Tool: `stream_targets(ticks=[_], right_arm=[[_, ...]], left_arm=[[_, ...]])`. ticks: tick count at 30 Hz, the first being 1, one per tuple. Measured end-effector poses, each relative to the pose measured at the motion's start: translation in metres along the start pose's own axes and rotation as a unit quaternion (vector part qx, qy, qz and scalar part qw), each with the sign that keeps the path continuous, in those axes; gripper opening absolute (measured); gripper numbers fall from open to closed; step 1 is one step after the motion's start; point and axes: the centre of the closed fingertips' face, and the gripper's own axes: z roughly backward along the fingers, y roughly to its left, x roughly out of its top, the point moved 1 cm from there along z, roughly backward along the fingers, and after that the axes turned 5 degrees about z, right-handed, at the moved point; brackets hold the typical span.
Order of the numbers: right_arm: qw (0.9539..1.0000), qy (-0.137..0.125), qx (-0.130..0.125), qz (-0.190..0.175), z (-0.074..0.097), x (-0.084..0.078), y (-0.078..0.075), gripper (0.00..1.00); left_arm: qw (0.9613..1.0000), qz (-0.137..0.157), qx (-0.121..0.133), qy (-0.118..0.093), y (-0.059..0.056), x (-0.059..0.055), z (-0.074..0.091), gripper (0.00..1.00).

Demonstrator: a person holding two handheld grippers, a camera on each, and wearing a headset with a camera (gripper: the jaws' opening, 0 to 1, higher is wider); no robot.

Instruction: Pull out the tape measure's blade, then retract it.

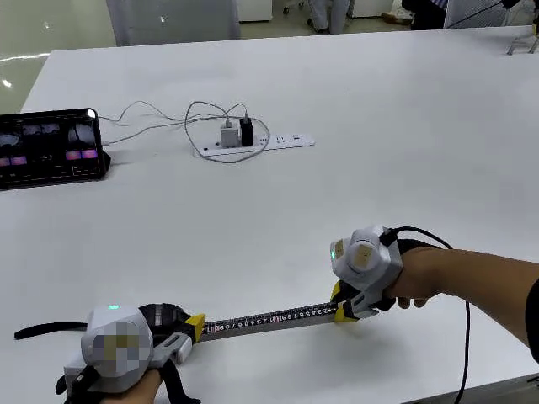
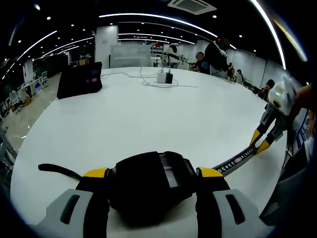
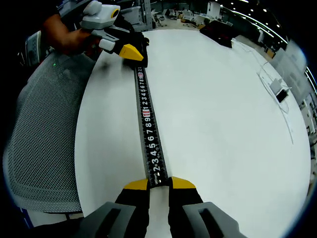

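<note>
Tape measure (image 2: 148, 193) gripped by L tongs (image 2: 153, 172), blade (image 3: 147, 124) end pinched w/ R tongs (image 3: 159, 183).

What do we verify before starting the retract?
1. Left tongs shut on tape measure case: ok.
2. Right tongs shut on blade end: ok.
3. Blade straight and flat on table, no kink: ok.
4. Power strip and tablet away from the blade's line: ok.
5. Strap trails away from the blade: ok.
6. Whether the case is locked: cannot tell.
</note>
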Motion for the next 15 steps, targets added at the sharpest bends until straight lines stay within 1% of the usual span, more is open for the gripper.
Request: stream_targets(ticks=[1,2,6,8,12,15], right_arm=[[1.0,0.002,0.0,0.01,0.0002,0.0,0.0003,0.1],[0.9999,0.003,0.0,0.014,0.0,0.0001,0.0008,0.1],[0.9999,0.009,-0.003,0.009,-0.0004,-0.0001,0.0003,0.1],[0.9999,0.01,-0.003,0.007,-0.0005,-0.0001,0.0,0.1],[0.9999,0.013,-0.003,0.003,-0.0003,0.0001,0.0,0.1],[0.9999,0.016,-0.003,-0.001,-0.0006,0.0001,-0.0003,0.1]], left_arm=[[0.9999,-0.011,0.008,0.005,0.0028,-0.0014,0.0013,0.66],[1.0,-0.006,0.005,0.004,0.002,-0.0015,0.0014,0.66],[0.9999,-0.002,0.003,0.01,0.002,-0.0016,0.0033,0.66],[0.9998,0.021,0.0,0.005,0.0025,-0.0002,0.0044,0.66],[0.9998,0.014,0.005,0.01,0.002,-0.0003,0.0045,0.65],[0.9998,0.012,0.002,0.013,0.003,-0.0007,0.0041,0.65]])
